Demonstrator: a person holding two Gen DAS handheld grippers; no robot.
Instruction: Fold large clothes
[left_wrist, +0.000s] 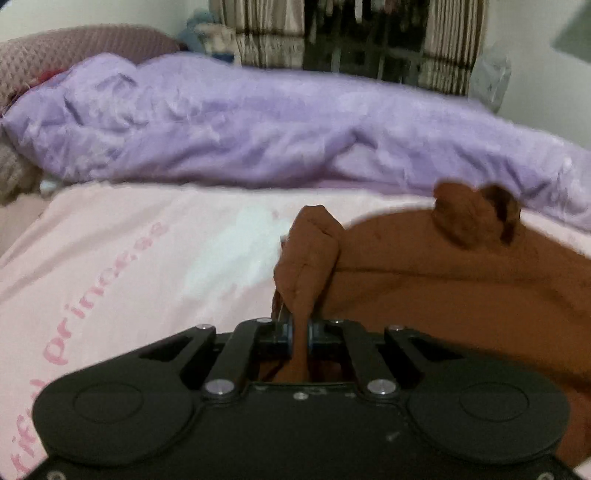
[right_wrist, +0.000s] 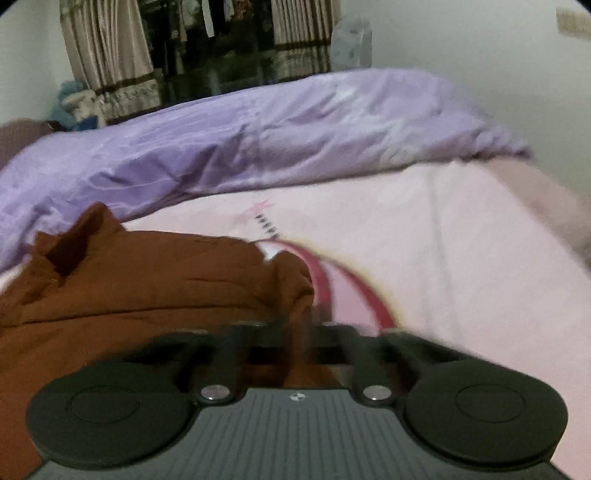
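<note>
A large brown garment (left_wrist: 443, 288) lies on a pink bed sheet (left_wrist: 147, 258). In the left wrist view it spreads to the right, its collar (left_wrist: 476, 214) at the far end. My left gripper (left_wrist: 300, 332) is shut on a bunched fold of the brown garment that stands up between its fingers. In the right wrist view the brown garment (right_wrist: 147, 291) spreads to the left, collar (right_wrist: 74, 251) at the far left. My right gripper (right_wrist: 306, 325) is shut on the garment's right edge; this view is motion-blurred.
A crumpled purple duvet (left_wrist: 258, 122) lies across the far side of the bed, and shows in the right wrist view (right_wrist: 258, 140) too. The pink sheet (right_wrist: 443, 240) carries pink lettering and a red curved print (right_wrist: 347, 284). Striped curtains (right_wrist: 110, 55) and a wall stand behind.
</note>
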